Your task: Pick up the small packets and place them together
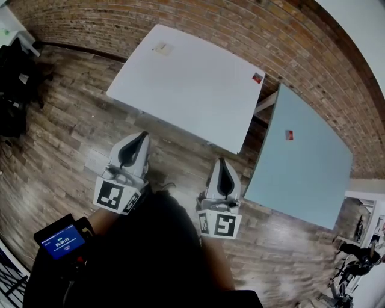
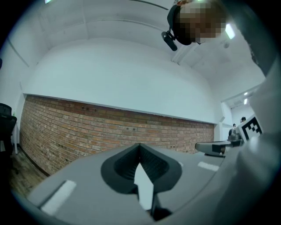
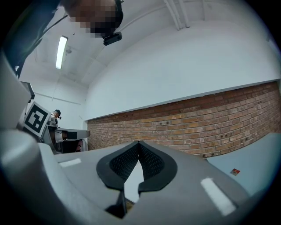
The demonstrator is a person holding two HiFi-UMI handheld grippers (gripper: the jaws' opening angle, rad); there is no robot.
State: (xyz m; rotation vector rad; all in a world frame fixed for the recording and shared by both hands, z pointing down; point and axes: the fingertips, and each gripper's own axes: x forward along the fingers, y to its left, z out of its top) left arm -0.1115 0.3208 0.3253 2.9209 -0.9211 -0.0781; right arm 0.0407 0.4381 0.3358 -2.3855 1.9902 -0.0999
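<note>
Three small packets show in the head view. A beige packet [image 1: 162, 48] lies at the far edge of the white table [image 1: 192, 90], and a red packet [image 1: 257, 77] lies at that table's right corner. Another red packet [image 1: 289, 135] rests on the grey-blue table [image 1: 301, 174] to the right, and it shows again in the right gripper view [image 3: 235, 172]. My left gripper [image 1: 144, 135] [image 2: 139, 146] and right gripper [image 1: 221, 160] [image 3: 138, 143] hang over the wooden floor, short of both tables. Both are shut with nothing between the jaws, tips touching.
A brick wall [image 1: 180, 18] runs behind the tables. Black chairs [image 1: 15, 78] stand at the far left. A handheld device with a blue screen [image 1: 60, 243] sits at the lower left. Equipment [image 1: 355, 258] stands at the lower right.
</note>
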